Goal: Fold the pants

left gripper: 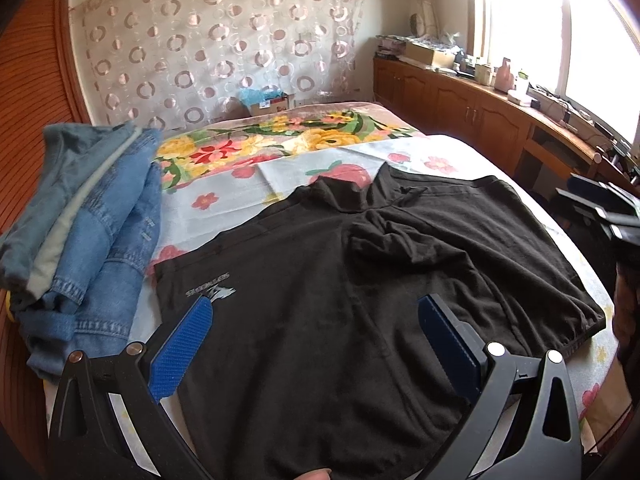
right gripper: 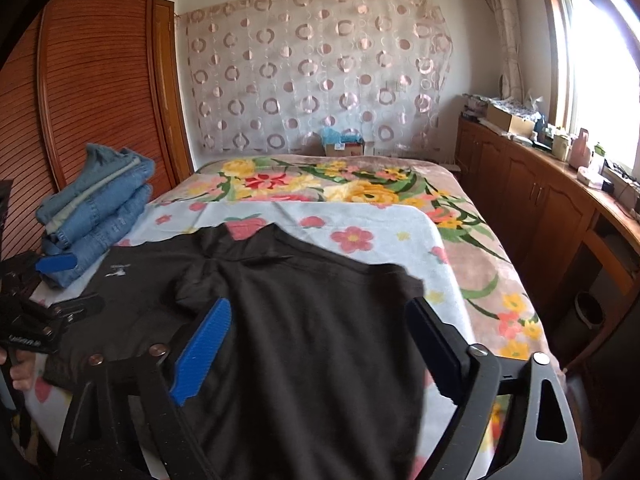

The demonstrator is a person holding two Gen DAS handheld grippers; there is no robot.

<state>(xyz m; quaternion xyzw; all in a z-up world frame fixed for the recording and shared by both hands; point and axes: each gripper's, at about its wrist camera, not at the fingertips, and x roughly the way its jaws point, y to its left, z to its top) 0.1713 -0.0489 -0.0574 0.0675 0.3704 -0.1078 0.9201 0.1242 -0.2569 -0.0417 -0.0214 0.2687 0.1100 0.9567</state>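
Black pants (left gripper: 360, 280) spread flat on the bed (left gripper: 328, 160), over a pale flowered sheet (left gripper: 224, 216), bunched at the crotch, with a small pale logo near the left edge. Left gripper (left gripper: 316, 312) hovering above the near left part of the pants, jaws wide apart and holding nothing; blue pads (left gripper: 182, 350) flanking the dark cloth. Right gripper (right gripper: 320, 320) likewise spread wide and empty, above the pants' right part, cloth filling the gap between the jaws. Folded jeans (left gripper: 88, 220) stacked just beside the pants, on the left. Wooden cabinets (right gripper: 540, 208) along the right wall, well apart.
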